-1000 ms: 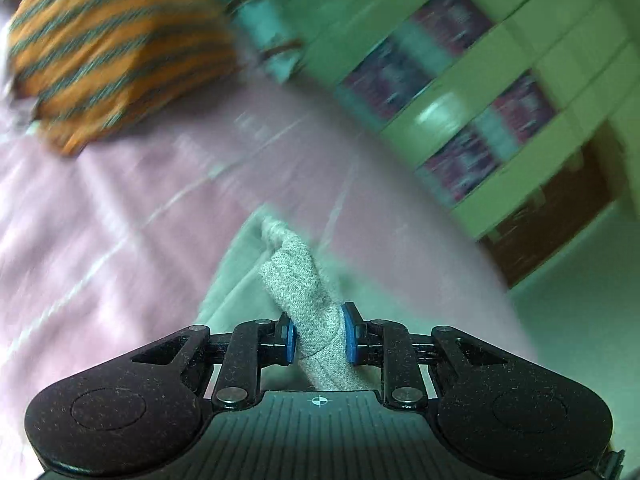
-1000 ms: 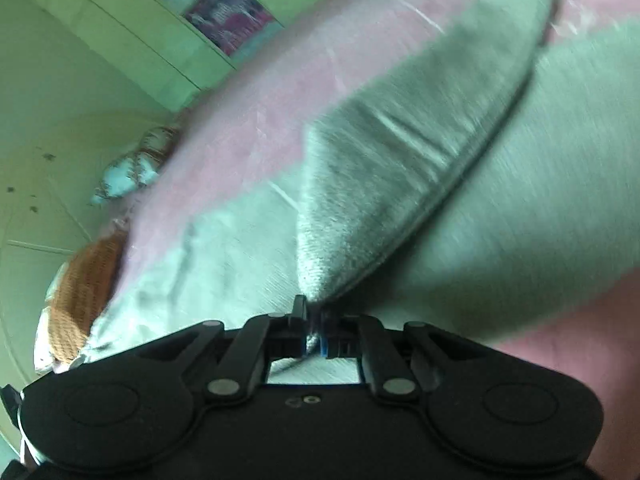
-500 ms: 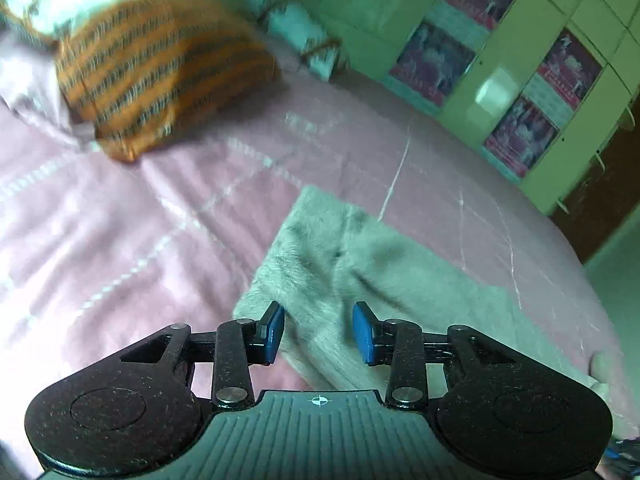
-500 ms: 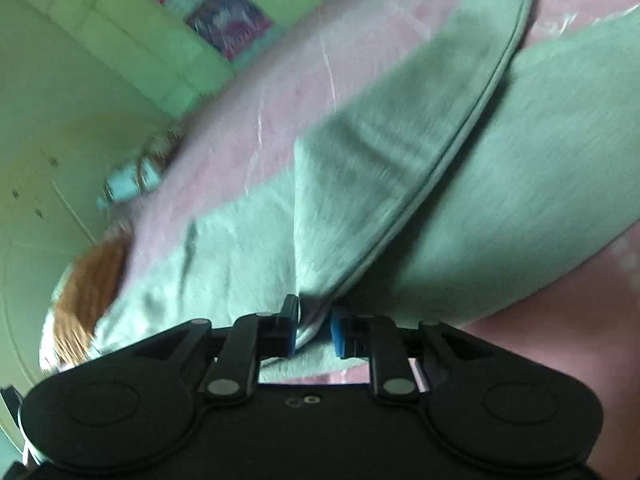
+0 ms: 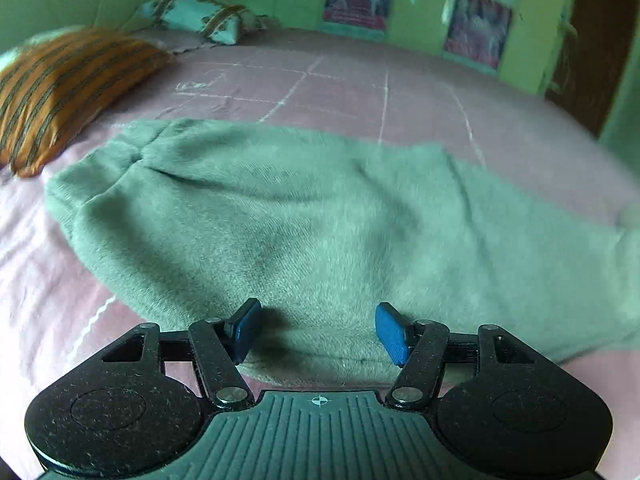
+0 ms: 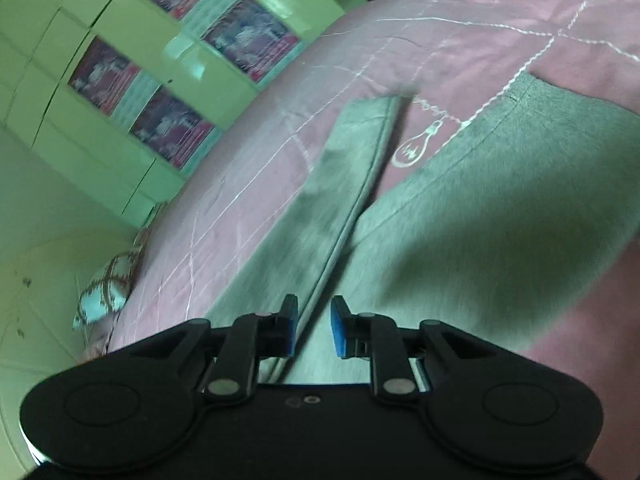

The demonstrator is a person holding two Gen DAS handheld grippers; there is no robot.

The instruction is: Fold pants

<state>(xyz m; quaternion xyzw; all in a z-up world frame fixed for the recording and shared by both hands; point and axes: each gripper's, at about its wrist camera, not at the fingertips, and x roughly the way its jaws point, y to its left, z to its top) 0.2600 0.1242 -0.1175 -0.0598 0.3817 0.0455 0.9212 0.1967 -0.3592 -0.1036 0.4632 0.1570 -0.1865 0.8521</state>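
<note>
1. A bed covered with a pink bedspread (image 5: 360, 92) is seen in a room with pale green cupboards (image 6: 132, 32) that carry dark posters; white stitched lines and a light-bulb motif (image 6: 418, 146) are shown on the spread.
2. At the far left of the left wrist view, an orange striped pillow (image 5: 60, 88) is set at the head of the bed, and a white patterned cushion (image 5: 200, 16) is placed behind it near the wall.
3. The grey pants (image 5: 320, 220) are laid flat across the middle of the bedspread, their near hem lying just in front of the left gripper (image 5: 318, 332).
4. The left gripper's jaws are being opened and stand well apart; the cloth is seen beneath and between the blue pads, but it is not pinched by them.
5. In the right wrist view, one narrow fold of the pants (image 6: 344, 200) is stretched away over the pink spread, beside a broader grey panel to its right.
6. The right gripper (image 6: 312, 332) is being opened with a narrow gap; a seam edge runs toward that gap, and no pad is seen pressed on it.
</note>
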